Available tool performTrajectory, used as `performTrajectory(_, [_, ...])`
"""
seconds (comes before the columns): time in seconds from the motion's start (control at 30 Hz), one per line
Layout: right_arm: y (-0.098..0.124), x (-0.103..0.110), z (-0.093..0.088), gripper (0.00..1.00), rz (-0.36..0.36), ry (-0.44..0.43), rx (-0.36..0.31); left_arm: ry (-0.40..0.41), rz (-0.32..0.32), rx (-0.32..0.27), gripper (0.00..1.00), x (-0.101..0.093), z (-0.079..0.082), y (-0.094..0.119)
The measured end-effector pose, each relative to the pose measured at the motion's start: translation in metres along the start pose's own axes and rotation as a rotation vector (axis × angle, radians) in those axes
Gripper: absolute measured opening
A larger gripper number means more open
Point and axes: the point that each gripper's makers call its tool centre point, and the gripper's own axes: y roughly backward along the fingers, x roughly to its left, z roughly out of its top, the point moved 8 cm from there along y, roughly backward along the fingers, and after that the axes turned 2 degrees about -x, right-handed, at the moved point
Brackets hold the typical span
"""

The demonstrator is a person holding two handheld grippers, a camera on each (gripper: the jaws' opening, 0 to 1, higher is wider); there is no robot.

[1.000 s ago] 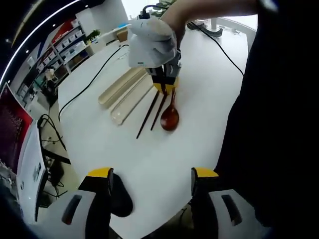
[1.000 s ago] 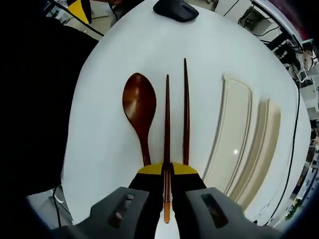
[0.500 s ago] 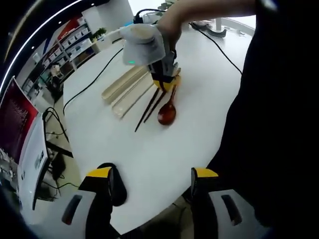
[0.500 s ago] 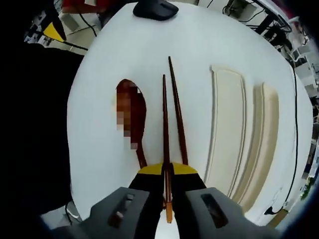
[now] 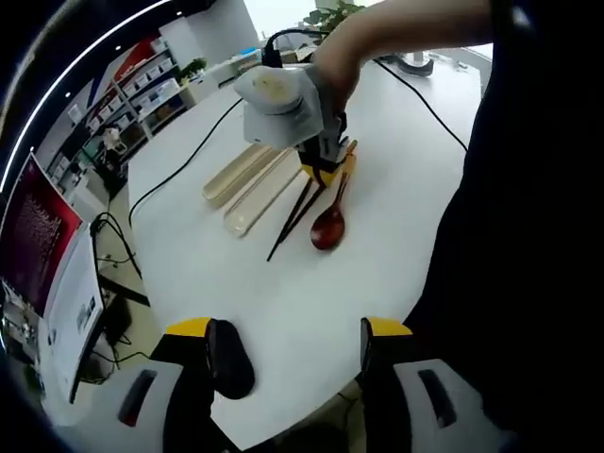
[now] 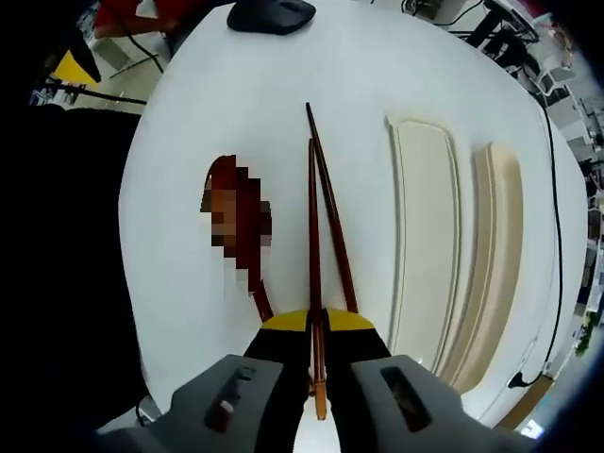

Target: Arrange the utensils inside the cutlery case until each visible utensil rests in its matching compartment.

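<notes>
My right gripper (image 6: 317,321) is shut on a dark wooden chopstick (image 6: 312,226), holding it near its thick end with the tip pointing away over the white table. The second chopstick (image 6: 330,212) lies just to its right, and their tips nearly meet. A dark wooden spoon (image 6: 257,300) lies to the left, its bowl blurred. The cream cutlery case tray (image 6: 425,236) and its second cream part (image 6: 502,245) lie to the right. In the left gripper view, the right gripper (image 5: 326,173) sits over the chopsticks (image 5: 293,212) beside the spoon (image 5: 328,227). My left gripper (image 5: 288,330) is open and holds nothing.
A black mouse (image 5: 231,359) lies by my left jaw near the table's edge; it is also at the far end (image 6: 271,14). A black cable (image 5: 179,156) trails across the round white table (image 5: 283,283). A person's dark clothing (image 5: 528,236) stands at the right.
The held chopstick has swung so that its tip now nearly meets the other chopstick's tip, where before they lay parallel. Both cameras shifted a little. My left gripper stays open.
</notes>
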Motion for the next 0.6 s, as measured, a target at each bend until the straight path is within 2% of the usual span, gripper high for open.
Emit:
performTrajectory(0.2, [-0.0007, -0.0042, -0.0032, 0.01, 0.015, -0.046, -0.031, -0.01, -0.022, 0.018, 0.64, -0.0036, -0.0044, -0.0024])
performTrajectory(0.33, [-0.0004, -0.0039, -0.0033, 0.01, 0.022, -0.067, -0.043, 0.01, -0.015, 0.001, 0.64, -0.0039, -0.004, -0.0006])
performTrajectory(0.5, [-0.0004, -0.0027, -0.0033, 0.01, 0.019, -0.039, -0.04, -0.002, -0.015, 0.016, 0.64, -0.0041, -0.0074, 0.0022])
performTrajectory(0.6, [-0.0009, -0.003, -0.003, 0.01, 0.015, -0.051, -0.035, 0.008, -0.007, 0.01, 0.64, -0.0026, -0.0079, 0.0038])
